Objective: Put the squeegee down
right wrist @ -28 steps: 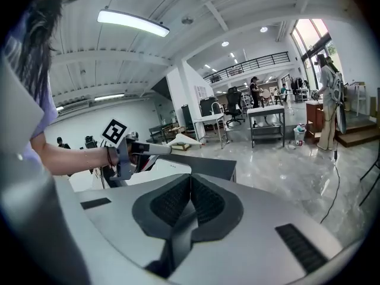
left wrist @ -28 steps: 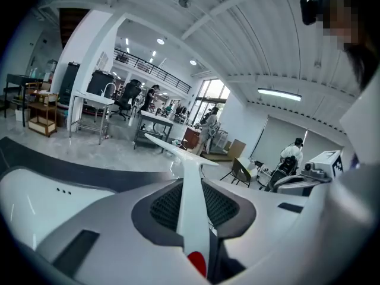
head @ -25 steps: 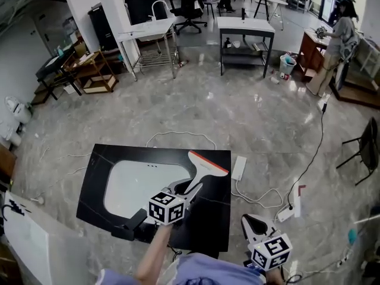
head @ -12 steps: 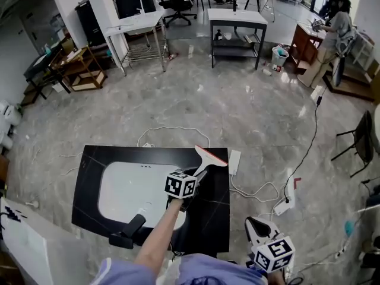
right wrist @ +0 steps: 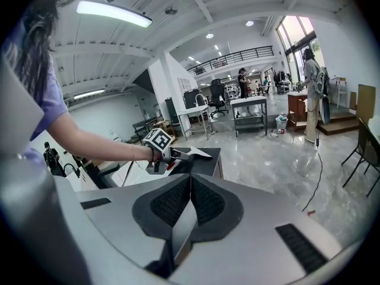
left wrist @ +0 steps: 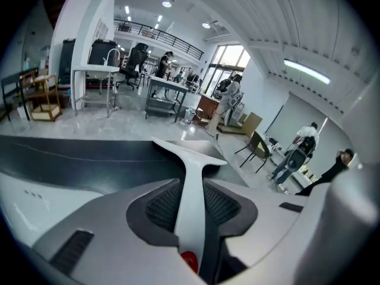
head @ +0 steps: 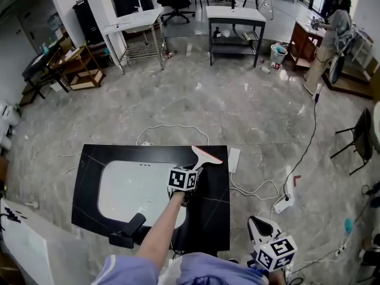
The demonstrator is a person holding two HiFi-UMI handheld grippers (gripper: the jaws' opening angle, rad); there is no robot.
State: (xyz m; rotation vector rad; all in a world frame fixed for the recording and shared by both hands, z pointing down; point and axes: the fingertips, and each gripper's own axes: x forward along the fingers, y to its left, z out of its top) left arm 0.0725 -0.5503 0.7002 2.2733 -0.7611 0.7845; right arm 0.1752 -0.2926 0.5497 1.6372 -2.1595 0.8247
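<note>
- Left gripper (head: 191,172): jaws clamped on the white handle of the squeegee (head: 205,155), whose blade was at the far right corner of the black counter (head: 217,218).
- Right gripper (head: 259,225): jaws pressed together, empty, off the counter's near right corner.
- Head view only: blade's orange edge.
- Left gripper view only: red spot on the handle.

We look down on a polished grey marbled floor (head: 237,100) with white cables (head: 172,127) looping across it. A black worktop (head: 217,218) sits nearest us. Farther off stand a white table with a tap (head: 133,21), a dark-framed 2-tier table (head: 233,15), a low wooden shelf (head: 83,70) and a wooden desk (head: 297,40), where a person (head: 332,22) stands. White walls rise to a railed balcony (right wrist: 237,56). Strip lights (right wrist: 113,12) and tall windows (right wrist: 297,31) brighten the hall.
</note>
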